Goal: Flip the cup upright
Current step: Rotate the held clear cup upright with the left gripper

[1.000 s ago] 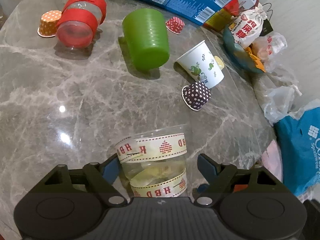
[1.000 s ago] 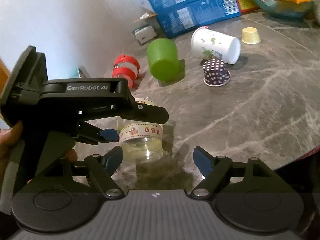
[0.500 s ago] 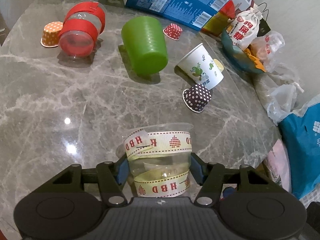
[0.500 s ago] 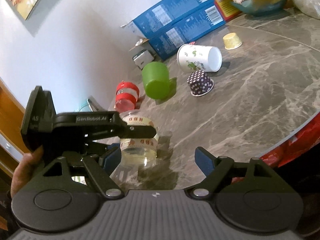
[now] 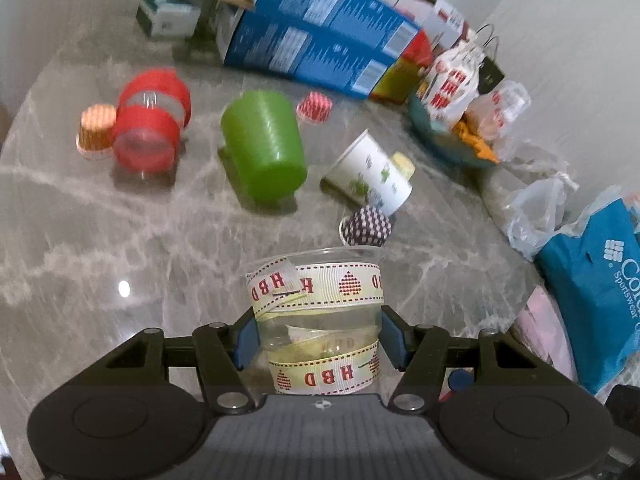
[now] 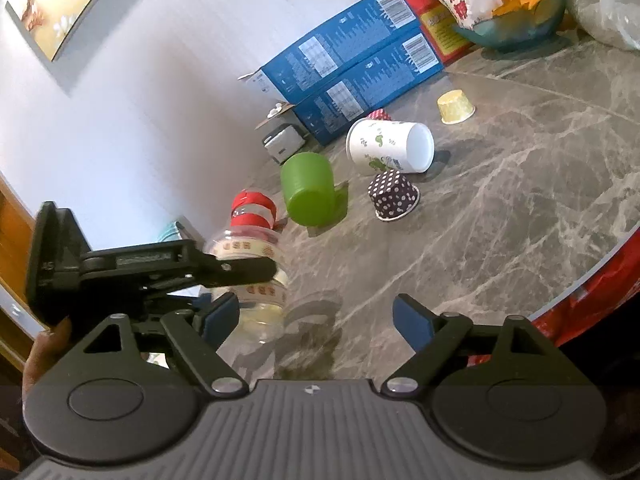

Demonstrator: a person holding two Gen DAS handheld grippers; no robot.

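My left gripper (image 5: 319, 340) is shut on a clear plastic cup (image 5: 320, 316) wrapped in cream "HBD" ribbon. The cup is held mouth up, lifted off the grey marble table (image 5: 120, 260). In the right wrist view the same cup (image 6: 252, 280) hangs in the left gripper above the table's near left part. My right gripper (image 6: 316, 320) is open and empty, close to the right of the cup. A green cup (image 5: 262, 152), a red-banded clear cup (image 5: 150, 132) and a white paper cup (image 5: 370, 178) lie on their sides farther back.
Small cupcake liners stand mouth down: dotted purple (image 5: 366, 228), orange (image 5: 94, 130), red (image 5: 315, 106), yellow (image 6: 455, 107). Blue boxes (image 5: 320, 52) line the back. A teal bowl with snack bags (image 5: 452, 120), plastic bags and a blue bag (image 5: 592, 300) crowd the right edge.
My left gripper closed on the ribboned cup and raised it off the table. The right gripper drew back and tilted up, still open.
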